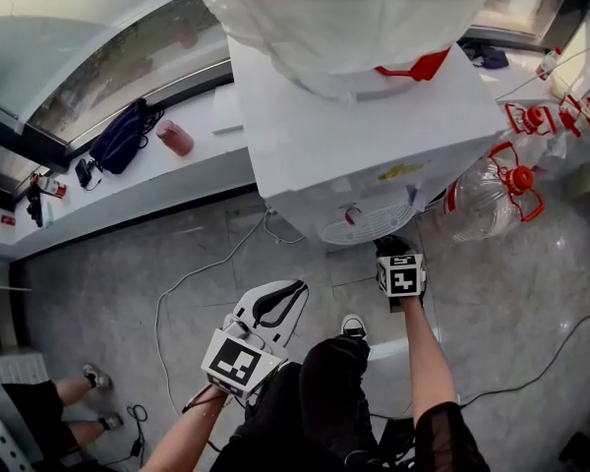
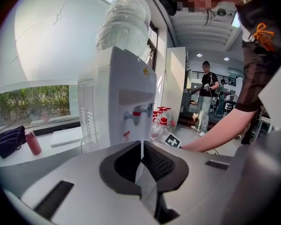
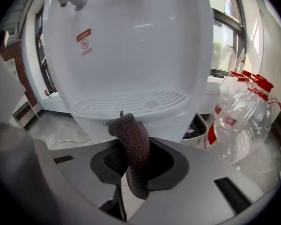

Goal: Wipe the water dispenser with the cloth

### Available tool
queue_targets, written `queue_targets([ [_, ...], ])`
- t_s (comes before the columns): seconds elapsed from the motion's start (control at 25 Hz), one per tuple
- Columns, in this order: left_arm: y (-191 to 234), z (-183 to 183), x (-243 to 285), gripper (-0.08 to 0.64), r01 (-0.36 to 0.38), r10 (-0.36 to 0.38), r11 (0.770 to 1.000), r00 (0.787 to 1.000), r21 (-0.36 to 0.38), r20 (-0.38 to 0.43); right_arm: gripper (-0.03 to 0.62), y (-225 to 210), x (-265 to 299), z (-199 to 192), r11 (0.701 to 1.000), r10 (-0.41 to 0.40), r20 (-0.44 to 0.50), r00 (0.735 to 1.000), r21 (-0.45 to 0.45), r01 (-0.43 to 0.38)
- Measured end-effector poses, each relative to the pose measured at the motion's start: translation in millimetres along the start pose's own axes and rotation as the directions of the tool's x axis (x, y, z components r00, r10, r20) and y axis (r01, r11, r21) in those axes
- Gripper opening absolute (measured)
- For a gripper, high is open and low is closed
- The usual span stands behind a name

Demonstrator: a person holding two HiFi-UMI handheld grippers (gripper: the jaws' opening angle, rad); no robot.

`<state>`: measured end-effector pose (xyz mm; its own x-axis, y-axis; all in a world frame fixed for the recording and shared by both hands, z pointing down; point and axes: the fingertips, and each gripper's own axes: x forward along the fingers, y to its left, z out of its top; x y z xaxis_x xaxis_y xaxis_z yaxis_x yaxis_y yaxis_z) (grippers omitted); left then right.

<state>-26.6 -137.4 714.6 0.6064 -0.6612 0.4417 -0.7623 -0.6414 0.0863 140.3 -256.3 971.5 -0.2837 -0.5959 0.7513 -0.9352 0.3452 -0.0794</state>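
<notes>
The white water dispenser point(image 1: 364, 126) stands ahead of me with a large bottle point(image 1: 344, 8) upside down on top. Just under its taps, my right gripper point(image 1: 394, 250) is shut on a dark brown cloth point(image 3: 135, 154). The cloth's top end reaches the front edge of the ribbed drip tray point(image 3: 129, 102); I cannot tell whether it touches. In the right gripper view the right gripper point(image 3: 131, 151) fills the bottom. My left gripper point(image 1: 275, 305) hangs lower, away from the dispenser point(image 2: 124, 97). The left gripper point(image 2: 142, 147) is shut with nothing in it.
Empty water bottles with red caps point(image 1: 492, 190) lie right of the dispenser. A black bag point(image 1: 123, 136) and a pink bottle point(image 1: 174, 138) sit on the window ledge. A cable point(image 1: 192, 273) runs across the floor. A person point(image 2: 205, 97) stands behind; someone's legs point(image 1: 74, 401) show at lower left.
</notes>
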Motion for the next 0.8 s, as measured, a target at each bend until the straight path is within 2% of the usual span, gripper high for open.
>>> queue_targets([
  [0.2,-5.0,12.7,4.7,0.028,0.017,-0.018,1.0,1.0,-0.015,-0.007,0.101,-87.3,-32.5,19.9,0.986,-0.14,0.015,0.99,0.091,0.138],
  [0.36,-8.8,29.1,9.9,0.028,0.038,-0.038,0.999,0.999,-0.014,-0.008,0.101,-122.7,-54.6,39.8,0.974,-0.182,0.036,0.983,0.141,0.175],
  [0.6,-14.3,64.8,7.8,0.028,0.063,-0.063,0.998,0.998,0.004,-0.011,0.101,-122.2,-94.9,62.9,0.979,-0.173,0.048,0.984,0.116,0.166],
  [0.8,-24.7,99.2,-16.1,0.028,0.076,-0.076,0.997,0.997,0.001,-0.031,0.101,-91.6,-156.0,87.2,0.993,-0.104,0.077,0.992,0.072,0.098],
])
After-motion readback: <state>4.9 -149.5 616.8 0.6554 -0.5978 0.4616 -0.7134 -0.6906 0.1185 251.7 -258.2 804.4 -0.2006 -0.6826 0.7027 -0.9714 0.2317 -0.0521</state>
